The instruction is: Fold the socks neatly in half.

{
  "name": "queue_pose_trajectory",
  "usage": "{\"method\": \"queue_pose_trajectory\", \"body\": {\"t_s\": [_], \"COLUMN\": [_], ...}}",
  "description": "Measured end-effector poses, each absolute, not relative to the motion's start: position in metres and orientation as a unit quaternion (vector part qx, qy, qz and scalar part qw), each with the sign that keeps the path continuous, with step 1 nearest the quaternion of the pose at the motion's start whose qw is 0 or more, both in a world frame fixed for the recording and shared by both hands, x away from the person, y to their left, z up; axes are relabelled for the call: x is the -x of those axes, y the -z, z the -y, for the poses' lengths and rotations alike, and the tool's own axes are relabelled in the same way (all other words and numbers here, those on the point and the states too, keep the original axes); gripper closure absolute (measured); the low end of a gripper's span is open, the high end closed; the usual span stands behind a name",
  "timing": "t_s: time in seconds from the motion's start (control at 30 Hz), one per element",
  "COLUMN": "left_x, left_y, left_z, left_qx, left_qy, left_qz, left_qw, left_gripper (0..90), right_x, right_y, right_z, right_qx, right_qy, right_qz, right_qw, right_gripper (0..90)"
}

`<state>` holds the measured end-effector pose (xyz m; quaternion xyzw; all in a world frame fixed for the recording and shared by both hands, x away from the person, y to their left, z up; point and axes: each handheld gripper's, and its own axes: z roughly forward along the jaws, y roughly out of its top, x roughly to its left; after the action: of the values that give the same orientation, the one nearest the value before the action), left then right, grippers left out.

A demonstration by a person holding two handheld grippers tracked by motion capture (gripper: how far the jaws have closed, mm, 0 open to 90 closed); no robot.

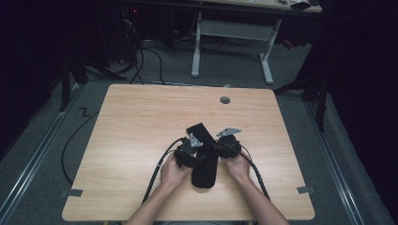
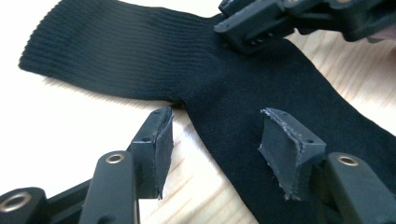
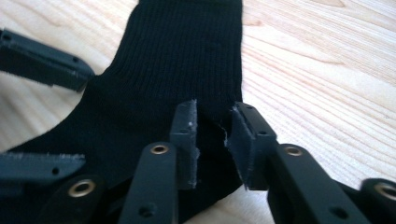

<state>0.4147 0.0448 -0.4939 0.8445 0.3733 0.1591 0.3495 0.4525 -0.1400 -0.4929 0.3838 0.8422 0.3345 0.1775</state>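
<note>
On the wooden table (image 1: pixel 141 122): black sock (image 1: pixel 205 164).

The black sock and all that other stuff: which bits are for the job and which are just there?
For the job:
- black ribbed fabric sock, flat on the table
- left gripper, open over it
- right gripper, open at its edge

Just there:
- light wooden table
- white-legged desk behind
- floor cables

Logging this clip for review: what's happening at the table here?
A person works a black sock lying flat on the wooden table with tongs in each hand. The left tongs stand open at the sock's one edge, one pad over the fabric. The right tongs sit at the opposite edge, jaws parted with fabric between them, not clamped.
</note>
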Motion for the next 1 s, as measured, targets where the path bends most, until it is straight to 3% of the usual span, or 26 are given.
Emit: {"method": "queue_pose_trajectory", "body": {"t_s": [0.2, 0.4, 0.53, 1.0], "left_x": [-0.422, -0.431, -0.441, -0.456], "left_y": [0.488, 0.483, 0.479, 0.483], "left_z": [-0.058, -0.068, -0.074, -0.096], "left_qx": [-0.822, -0.807, -0.803, -0.767], "left_qy": [-0.159, -0.175, -0.17, -0.18], "left_qz": [-0.402, -0.416, -0.434, -0.482], "left_qw": [0.37, 0.38, 0.371, 0.383], "left_gripper": [42.2, 47.7, 43.2, 40.7], "right_x": [-0.444, -0.436, -0.431, -0.416], "right_y": [0.491, 0.489, 0.493, 0.5], "right_z": [0.141, 0.135, 0.129, 0.128], "right_qx": [-0.376, -0.355, -0.344, -0.321], "right_qy": [-0.351, -0.348, -0.339, -0.357], "right_qz": [-0.838, -0.85, -0.858, -0.858], "right_qw": [0.179, 0.176, 0.175, 0.181], "right_gripper": [62.8, 61.1, 60.0, 59.1]}}
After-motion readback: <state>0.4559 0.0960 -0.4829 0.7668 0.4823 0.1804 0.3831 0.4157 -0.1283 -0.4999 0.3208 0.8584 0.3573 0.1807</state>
